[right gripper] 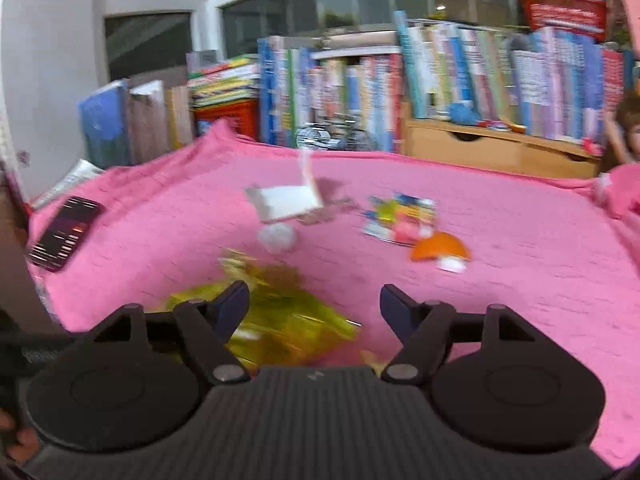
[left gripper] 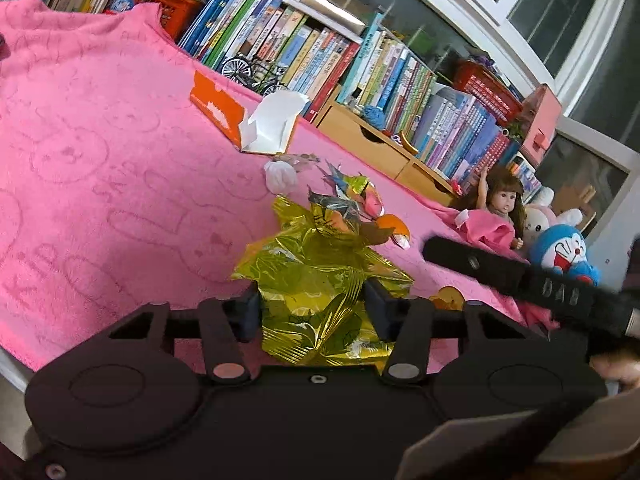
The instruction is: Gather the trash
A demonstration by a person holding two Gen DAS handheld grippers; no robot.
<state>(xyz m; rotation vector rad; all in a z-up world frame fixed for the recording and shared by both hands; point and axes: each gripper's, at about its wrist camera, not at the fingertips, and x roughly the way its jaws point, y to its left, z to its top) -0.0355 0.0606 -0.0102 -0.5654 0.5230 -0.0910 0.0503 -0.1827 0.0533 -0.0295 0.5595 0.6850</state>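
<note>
In the left wrist view my left gripper [left gripper: 312, 300] is shut on a crumpled gold foil wrapper [left gripper: 320, 280] that lies on the pink blanket [left gripper: 100, 160]; both pads press its sides. Beyond it lie colourful wrappers [left gripper: 352, 200], a white tissue ball [left gripper: 280, 176] and an orange-and-white carton [left gripper: 256, 120]. In the blurred right wrist view my right gripper [right gripper: 314, 300] is open above the blanket, pads touching nothing. The gold wrapper [right gripper: 280, 320] lies low behind its left finger. Further off are the carton [right gripper: 284, 200], tissue [right gripper: 276, 238], colourful wrapper [right gripper: 400, 216] and an orange scrap [right gripper: 438, 250].
A phone [right gripper: 64, 232] lies at the blanket's left side. Rows of books [left gripper: 320, 52] and a wooden drawer box [left gripper: 372, 140] stand behind. A doll [left gripper: 504, 200] and plush toys [left gripper: 564, 252] sit at the right. The right tool's black body [left gripper: 520, 280] crosses the left view.
</note>
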